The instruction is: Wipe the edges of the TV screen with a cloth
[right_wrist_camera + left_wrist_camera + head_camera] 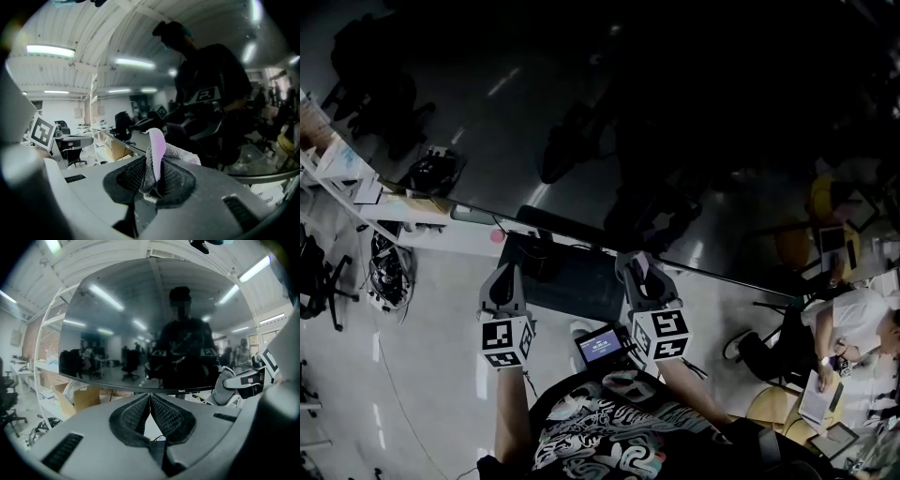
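Right tool (pixel 152 165) clamped on cloth (pixel 158 143), TV (pixel 136 319) glass just ahead. Left tool (pixel 150 397) jaws pressed together, nothing between; TV's lower edge beyond its tips.

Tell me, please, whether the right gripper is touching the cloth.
Touching. The right gripper view shows the right gripper with its jaws closed on the cloth, which is pinched between them and sticks up above them.

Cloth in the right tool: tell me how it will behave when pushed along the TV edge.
The cloth folds limply above the right tool, so it probably flops and moulds under pressure. Its nubby pile looks likely to grip rather than slide.
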